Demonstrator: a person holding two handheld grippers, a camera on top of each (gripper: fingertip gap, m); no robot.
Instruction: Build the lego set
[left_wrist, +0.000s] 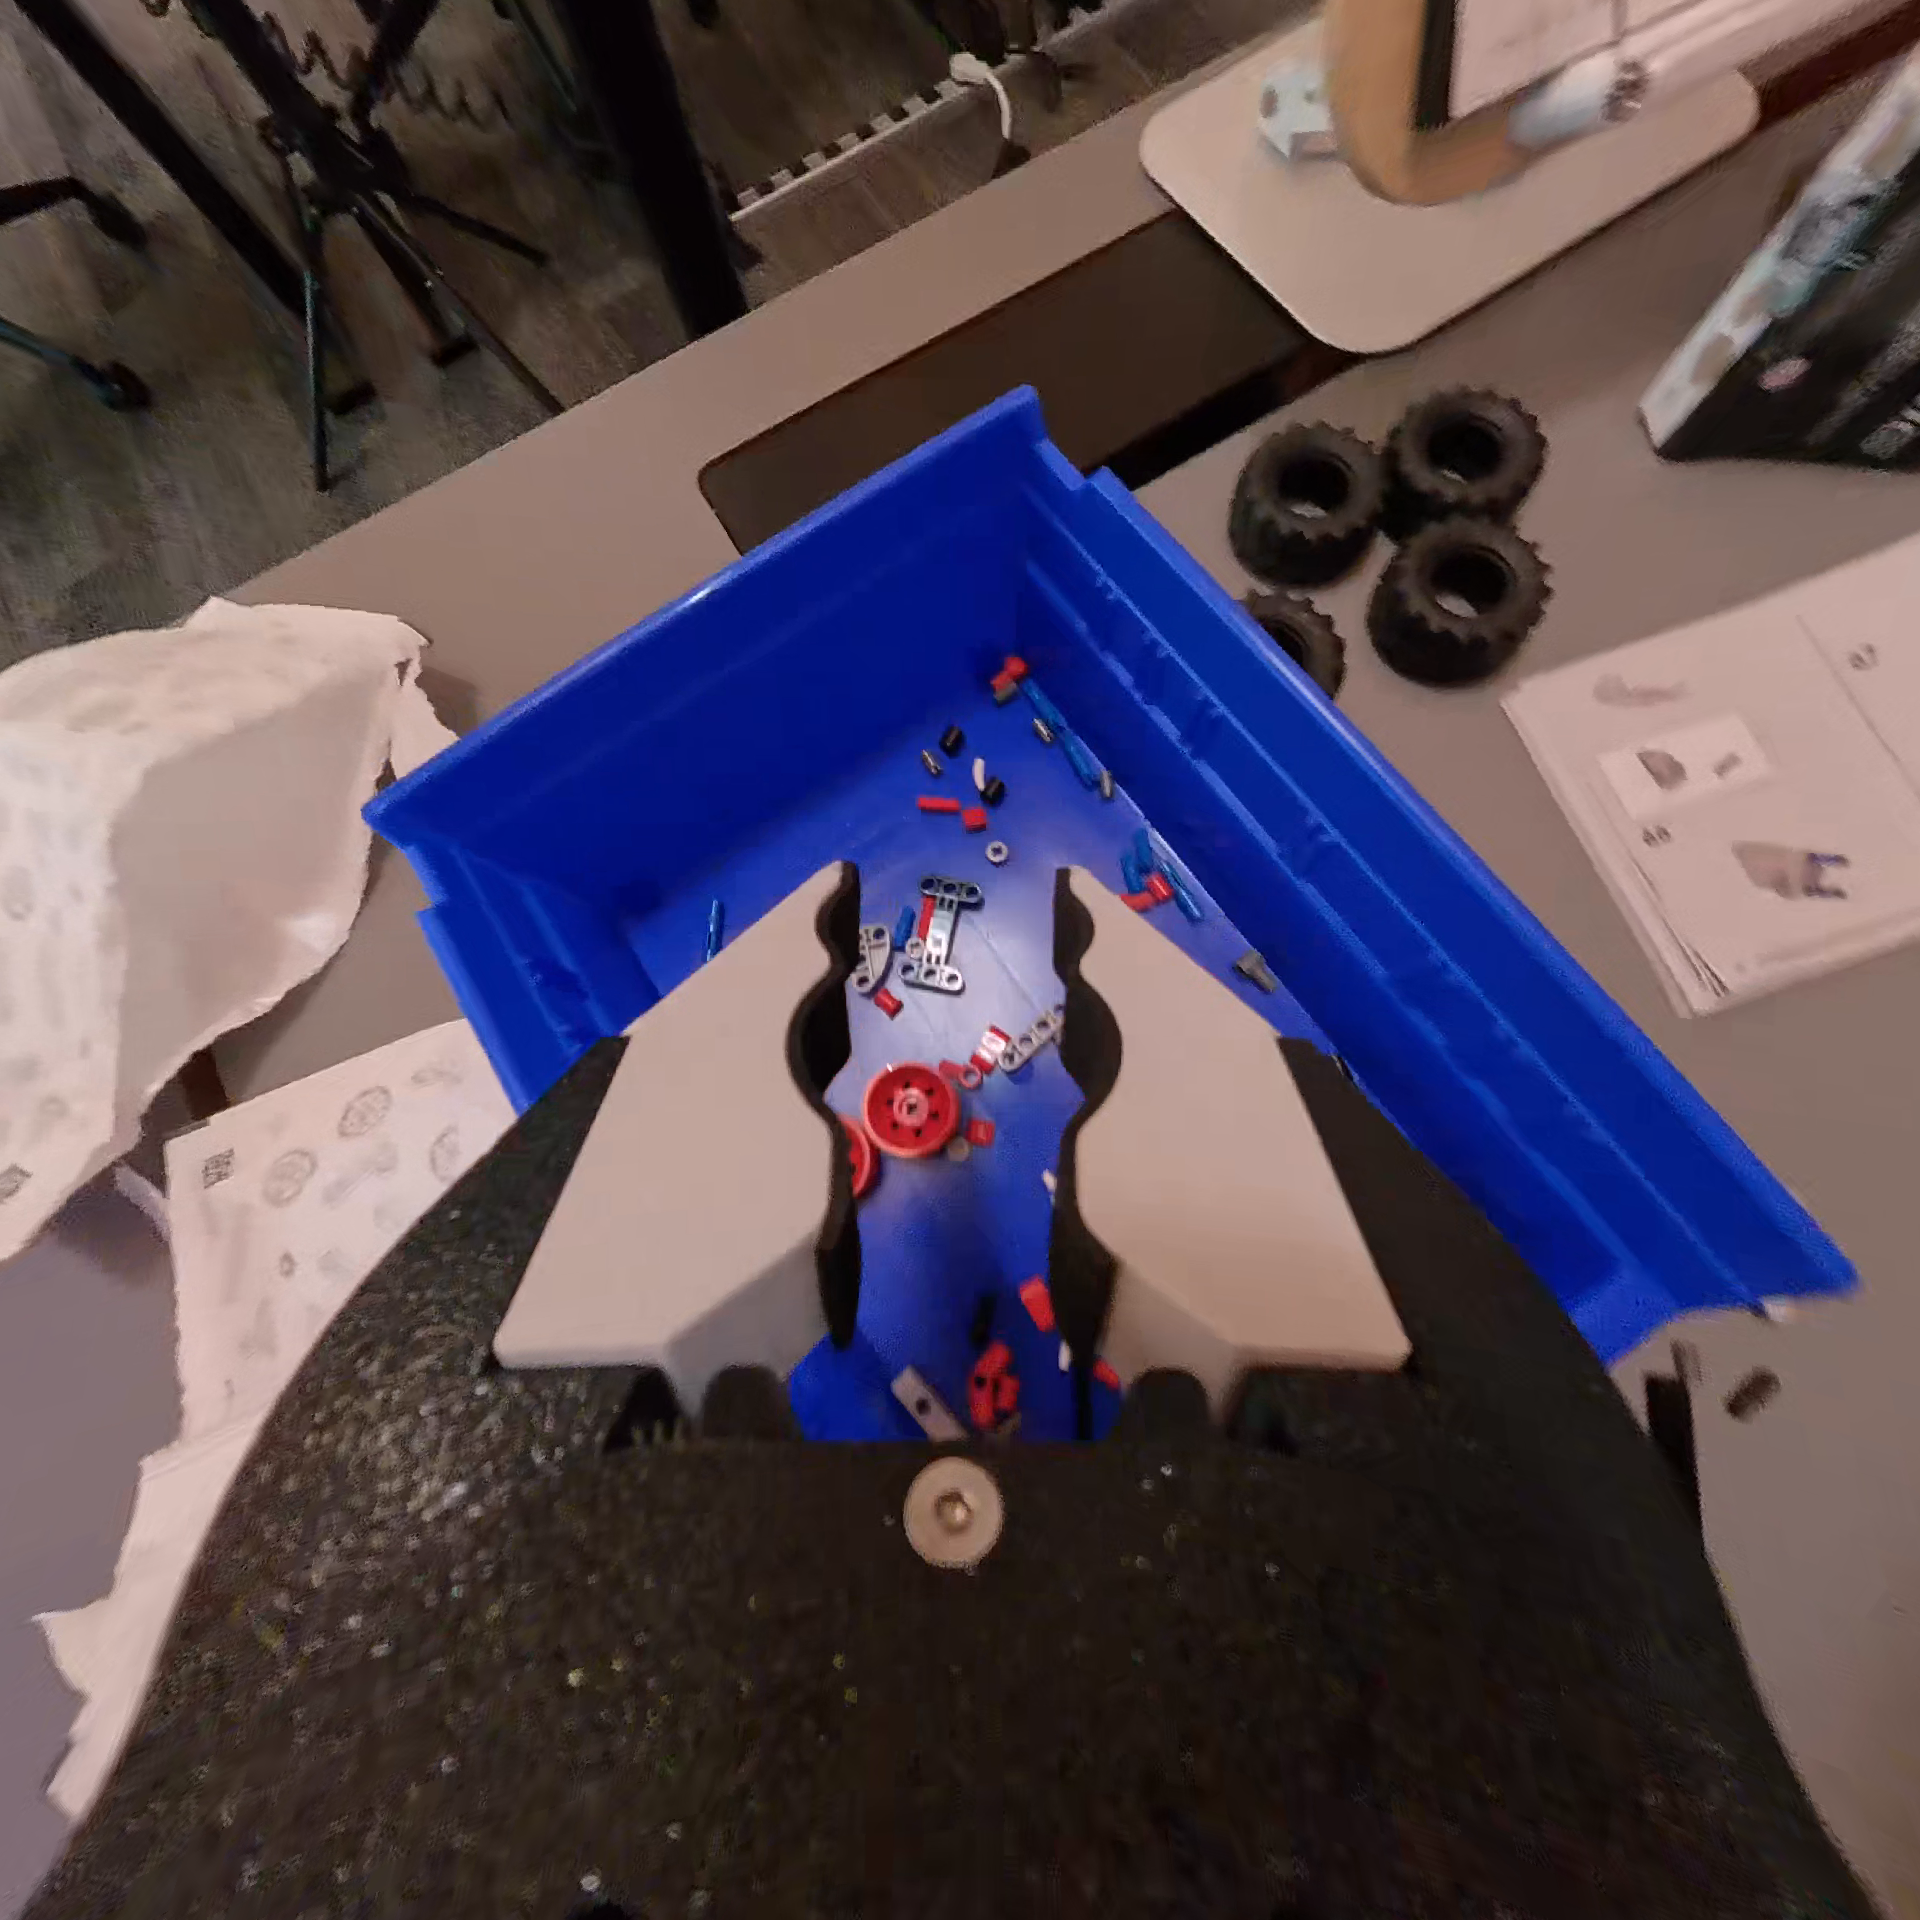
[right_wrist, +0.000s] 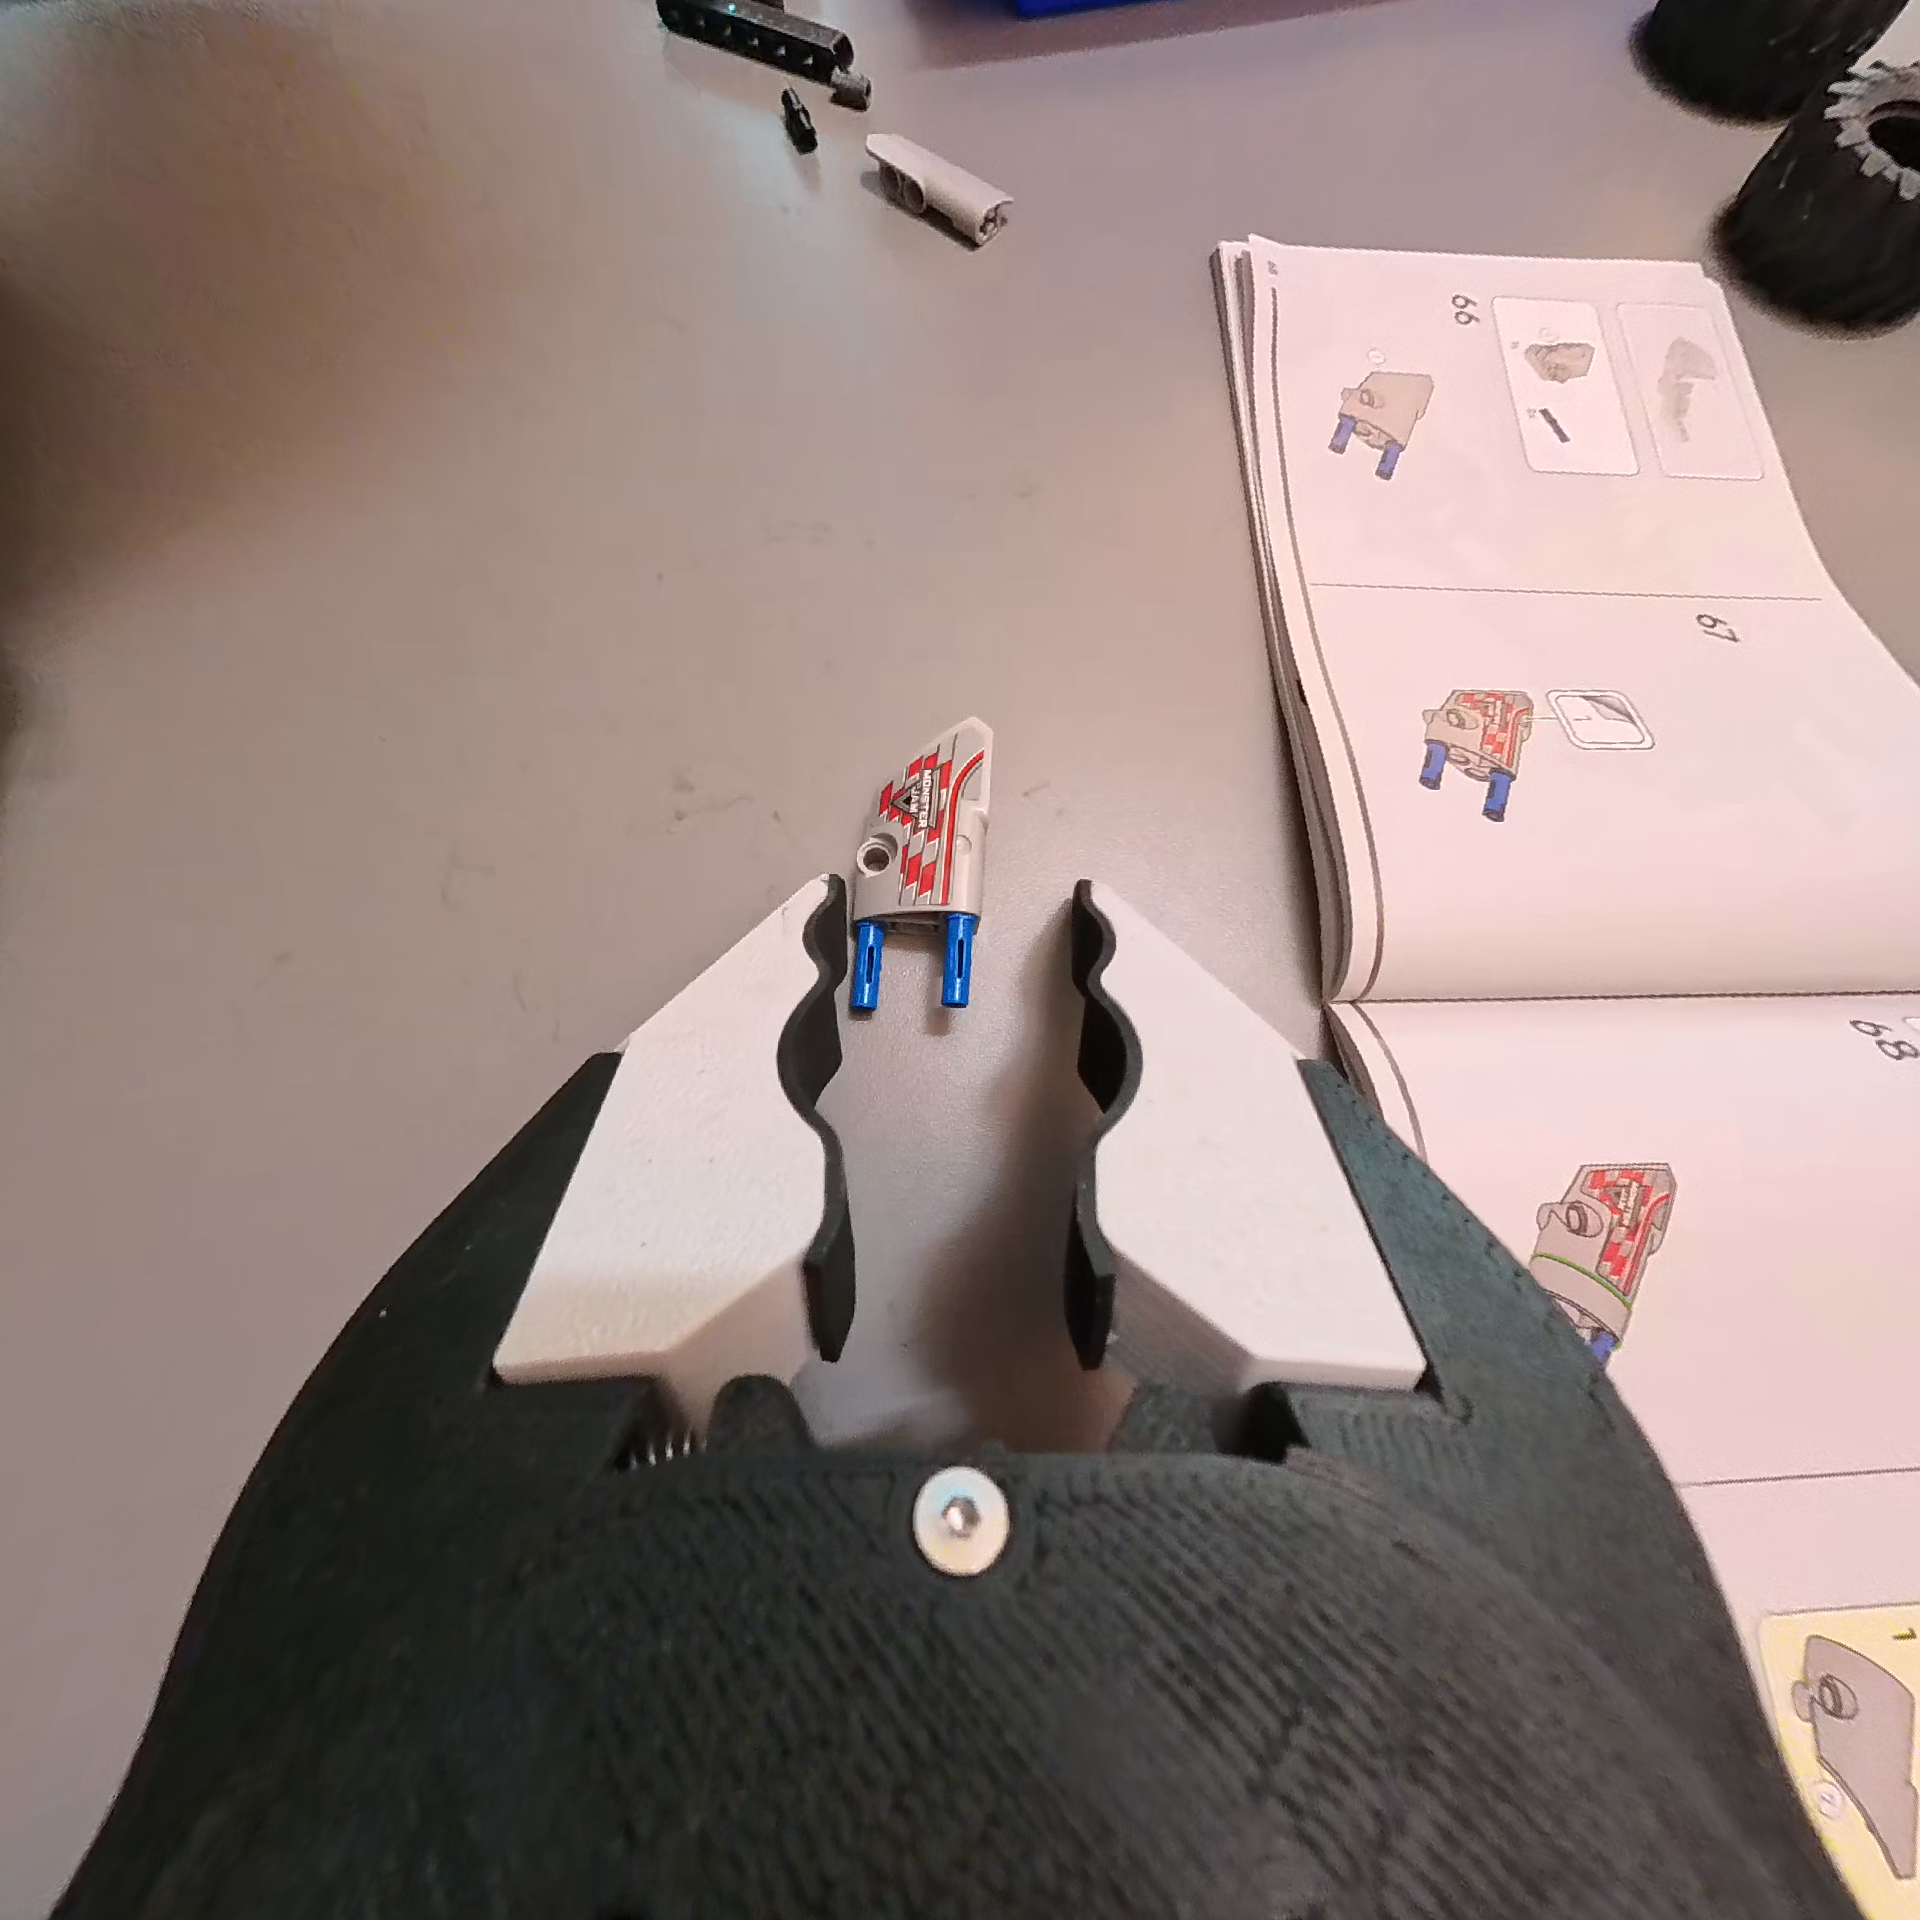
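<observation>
My left gripper (left_wrist: 954, 878) is open and empty, held above a blue bin (left_wrist: 790, 665). The bin holds several small red, blue, black and grey lego parts, among them a red wheel hub (left_wrist: 910, 1112) and a grey H-shaped beam (left_wrist: 940, 932). My right gripper (right_wrist: 951, 894) is open and empty, low over the table. A grey lego panel with a red sticker (right_wrist: 928, 821) and two blue pins (right_wrist: 865, 966) lies flat on the table just ahead of its fingertips, nearer the left finger.
Several black tyres (left_wrist: 1382, 540) stand right of the bin. An open instruction booklet (right_wrist: 1538, 644) lies right of the right gripper. A grey connector (right_wrist: 940, 189), a black pin (right_wrist: 799, 120) and a black beam (right_wrist: 758, 36) lie farther off. Torn paper bags (left_wrist: 156, 821) lie left of the bin. The tips of one gripper are about 45 cm away from the tips of the other. The grey connector (right_wrist: 940, 189) lies around 20 cm away from my right fingertips.
</observation>
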